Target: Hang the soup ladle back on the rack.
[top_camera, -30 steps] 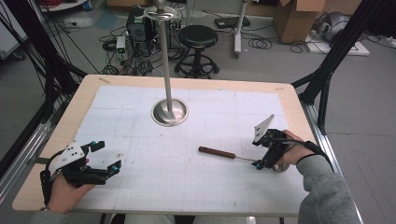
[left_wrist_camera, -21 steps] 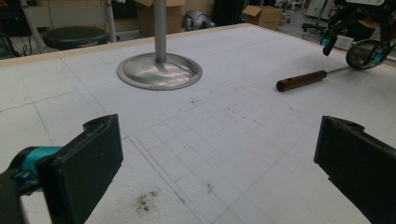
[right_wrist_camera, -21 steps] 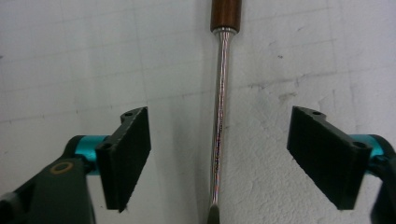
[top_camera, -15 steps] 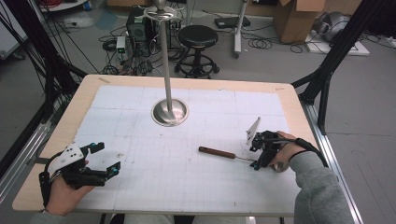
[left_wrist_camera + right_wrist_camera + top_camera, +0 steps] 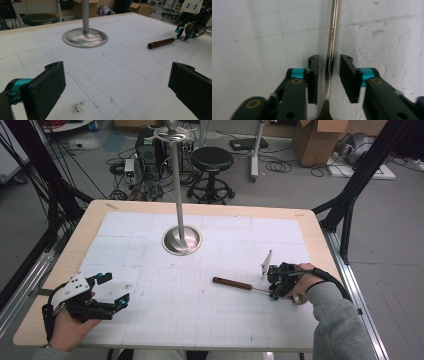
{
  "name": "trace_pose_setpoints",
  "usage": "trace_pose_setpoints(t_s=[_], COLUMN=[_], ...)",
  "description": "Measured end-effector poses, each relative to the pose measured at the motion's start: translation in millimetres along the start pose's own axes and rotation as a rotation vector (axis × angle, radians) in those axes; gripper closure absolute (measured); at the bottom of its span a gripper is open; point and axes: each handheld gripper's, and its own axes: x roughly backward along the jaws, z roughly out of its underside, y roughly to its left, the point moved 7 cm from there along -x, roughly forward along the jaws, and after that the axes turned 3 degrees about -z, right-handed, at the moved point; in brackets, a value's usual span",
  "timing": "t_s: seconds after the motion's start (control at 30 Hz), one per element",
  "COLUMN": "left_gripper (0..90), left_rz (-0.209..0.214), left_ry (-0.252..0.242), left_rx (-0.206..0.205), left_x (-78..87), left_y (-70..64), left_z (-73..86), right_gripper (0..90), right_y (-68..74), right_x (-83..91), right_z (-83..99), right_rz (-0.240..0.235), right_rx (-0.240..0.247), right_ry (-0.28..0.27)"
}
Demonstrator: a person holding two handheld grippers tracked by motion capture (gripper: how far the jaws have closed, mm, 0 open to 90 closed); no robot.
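A utensil with a brown wooden handle (image 5: 232,283) and a thin metal shaft (image 5: 332,45) lies flat on the white gridded mat (image 5: 210,320), right of centre. My right gripper (image 5: 274,290) is down at the shaft's right end. In the right gripper view its jaws (image 5: 329,70) stand on either side of the shaft, open by a narrow gap on each side. My left gripper (image 5: 115,289) rests at the mat's near left, wide open with nothing between its jaws (image 5: 116,82). From there the handle (image 5: 161,43) and the right gripper (image 5: 185,33) lie far to the right.
A metal pole on a round dished base (image 5: 182,240) stands at the mat's far middle, and its base (image 5: 85,37) is also ahead in the left gripper view. Beyond the wooden table edge (image 5: 200,207) are a black stool (image 5: 212,160), cables and cardboard boxes (image 5: 315,140).
My right gripper has shifted left and lowered onto the utensil's metal shaft. The utensil and my left gripper have stayed put.
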Motion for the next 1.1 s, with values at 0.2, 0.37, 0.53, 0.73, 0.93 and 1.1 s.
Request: trace_pose_setpoints(t_s=[0.2,0.37,0.53,0.73,0.93,1.1], left_gripper=[1.8,1.8,1.8,1.7,1.8,1.8], left_rz=[0.000,0.001,-0.001,0.001,0.001,0.009], left_ry=[0.001,-0.003,-0.002,-0.001,-0.007,-0.007], left_rx=[-0.001,-0.001,0.000,-0.003,-0.002,-0.008], left_x=[0.4,0.6,0.5,0.2,0.5,-2.4], left_y=[0.0,0.2,0.1,0.2,0.6,-1.0], left_z=[-0.1,-0.6,-0.8,-0.4,-1.9,-2.8], right_gripper=[83.4,84.6,84.7,84.9,84.9,84.9], right_y=[0.6,1.7,7.0,8.4,9.1,11.2], right_x=[-0.3,-0.5,1.9,12.4,30.7,38.8], right_z=[-1.7,-2.3,-1.4,-1.6,-5.2,-4.4], right_rz=[0.018,0.018,0.006,0.029,0.060,0.070], right_rx=[-0.017,-0.046,-0.031,-0.078,-0.095,-0.126], right_ry=[0.013,0.002,-0.018,-0.075,-0.201,-0.298])
